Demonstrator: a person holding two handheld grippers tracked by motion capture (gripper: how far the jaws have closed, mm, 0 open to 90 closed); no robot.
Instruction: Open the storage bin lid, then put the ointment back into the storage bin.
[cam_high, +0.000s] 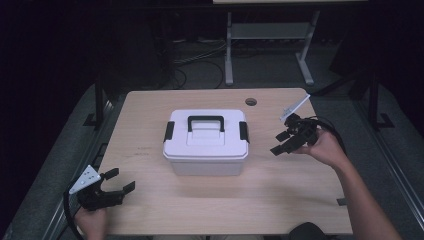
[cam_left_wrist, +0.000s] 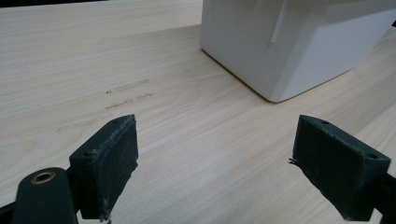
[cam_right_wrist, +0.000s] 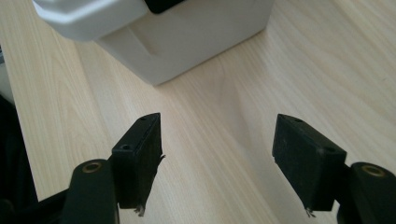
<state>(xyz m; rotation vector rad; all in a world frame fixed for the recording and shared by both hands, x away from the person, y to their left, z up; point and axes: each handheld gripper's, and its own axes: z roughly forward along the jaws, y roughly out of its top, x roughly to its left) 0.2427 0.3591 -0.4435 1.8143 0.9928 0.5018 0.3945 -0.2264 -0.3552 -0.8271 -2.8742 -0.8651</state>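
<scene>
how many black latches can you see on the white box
2: one latch on the left end of the white box, one latch on the right end. The black handle sits between them on the lid. Others may be hidden.

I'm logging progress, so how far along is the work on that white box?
Nothing looks done: the white box sits shut, lid on, side latches down. In hand: the right tongs are open beside its right latch. The left tongs, open, wait near the table corner.

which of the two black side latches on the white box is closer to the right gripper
The latch on the box's right end. It faces the right gripper, which hovers just beyond that end; the other latch sits on the far end, across the lid.
</scene>
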